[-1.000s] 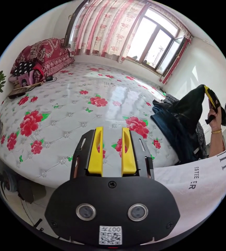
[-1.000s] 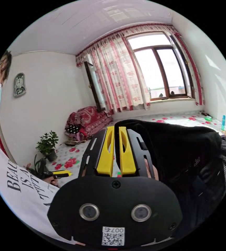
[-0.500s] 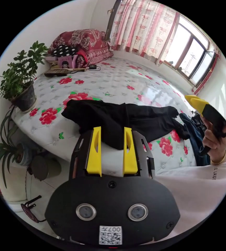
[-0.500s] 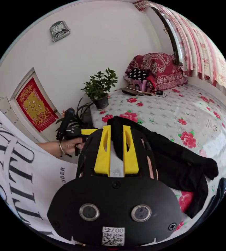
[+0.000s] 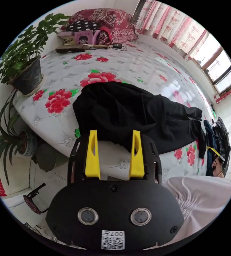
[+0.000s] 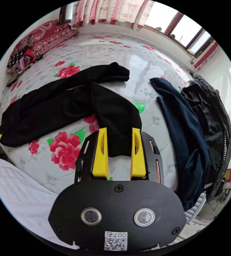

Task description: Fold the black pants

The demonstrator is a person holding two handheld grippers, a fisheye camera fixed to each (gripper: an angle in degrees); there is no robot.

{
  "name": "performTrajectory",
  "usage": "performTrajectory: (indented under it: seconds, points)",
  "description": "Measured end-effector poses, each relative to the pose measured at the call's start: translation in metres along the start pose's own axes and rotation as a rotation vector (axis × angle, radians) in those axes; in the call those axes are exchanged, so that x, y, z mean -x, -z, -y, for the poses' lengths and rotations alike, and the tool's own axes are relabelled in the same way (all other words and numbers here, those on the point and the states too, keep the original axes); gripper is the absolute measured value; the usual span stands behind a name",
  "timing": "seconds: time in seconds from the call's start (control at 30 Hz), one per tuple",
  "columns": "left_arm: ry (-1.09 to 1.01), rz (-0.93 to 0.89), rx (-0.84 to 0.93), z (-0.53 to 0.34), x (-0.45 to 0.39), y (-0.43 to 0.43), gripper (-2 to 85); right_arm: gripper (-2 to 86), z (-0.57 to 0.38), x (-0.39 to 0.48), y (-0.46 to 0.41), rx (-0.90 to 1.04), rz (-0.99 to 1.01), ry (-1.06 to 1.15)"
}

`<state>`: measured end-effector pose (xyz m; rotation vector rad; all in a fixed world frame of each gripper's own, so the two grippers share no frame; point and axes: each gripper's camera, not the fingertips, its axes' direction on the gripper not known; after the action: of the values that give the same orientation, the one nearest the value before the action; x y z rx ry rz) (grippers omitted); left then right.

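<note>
In the left gripper view, the black pants (image 5: 136, 114) lay spread across the middle of the frame on the flowered bed (image 5: 136, 64). Their wide waist end was at the centre left and the legs ran toward the right edge. The left gripper (image 5: 114, 133) was at the lower centre with its yellow jaws apart, and their tips were over the near hem of the waist end without pinching it. A potted plant (image 5: 24, 58) stood at the upper left, its dark pot holding a green bush. A pile of other clothes (image 5: 216, 136) lay at the right edge.

In the right gripper view, the pants ran from the left edge to the centre, one leg bending down toward the lower centre. The right gripper (image 6: 119, 133) had its jaws apart on either side of that leg's end, which lay loose between them.

To do this step well, it seemed wise to straighten the bent leg beside the other one and flatten the wrinkles first, then pinch only the edges.
</note>
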<state>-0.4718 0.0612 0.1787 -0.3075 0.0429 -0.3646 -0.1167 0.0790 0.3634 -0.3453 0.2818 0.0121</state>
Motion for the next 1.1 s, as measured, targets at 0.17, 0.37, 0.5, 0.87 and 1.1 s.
performTrajectory:
  seconds: [0.17,0.37,0.5,0.87,1.1]
  points:
    - [-0.116,-0.021,-0.001,0.067,-0.019,-0.002,6.1,4.9,0.036,0.029,-0.05,0.144,-0.039,0.038]
    - [-0.151,-0.258,-0.183,0.126,0.002,0.083,4.1,0.7,0.069,0.022,-0.011,0.136,0.062,0.101]
    - [-0.244,-0.431,-0.264,0.143,0.032,0.166,3.9,0.3,0.067,-0.029,0.099,0.026,0.249,0.099]
    - [-0.103,-0.123,-0.031,0.307,0.005,0.032,10.1,1.6,0.167,-0.12,0.096,-0.113,0.27,-0.198]
    - [-0.105,0.141,-0.043,0.209,0.036,0.006,11.0,7.6,0.089,-0.089,-0.023,0.009,0.225,-0.234]
